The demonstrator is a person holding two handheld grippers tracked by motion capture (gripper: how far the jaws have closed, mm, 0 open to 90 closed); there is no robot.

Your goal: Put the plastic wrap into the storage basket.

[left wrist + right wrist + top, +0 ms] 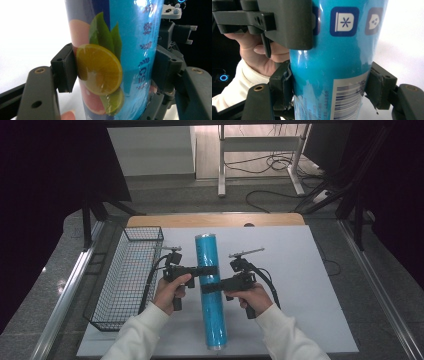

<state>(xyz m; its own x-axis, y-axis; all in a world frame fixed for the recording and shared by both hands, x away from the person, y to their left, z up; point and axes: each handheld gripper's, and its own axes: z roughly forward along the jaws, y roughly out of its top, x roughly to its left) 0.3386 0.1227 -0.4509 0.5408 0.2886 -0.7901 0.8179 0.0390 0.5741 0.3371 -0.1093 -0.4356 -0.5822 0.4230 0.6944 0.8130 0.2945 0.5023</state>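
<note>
Lengthwise, the blue tube lies on the bench, its long axis running 12 to 6 o'clock. Both tongs pinch it mid-length: left tongs from 9 o'clock, right tongs from 3, beside a wire basket.

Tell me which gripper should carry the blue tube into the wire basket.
Left, probably. The left gripper is shut on the blue tube and sits on the side of the wire basket. The right gripper also clamps the tube but from the far side, so it would have to cross over.
</note>
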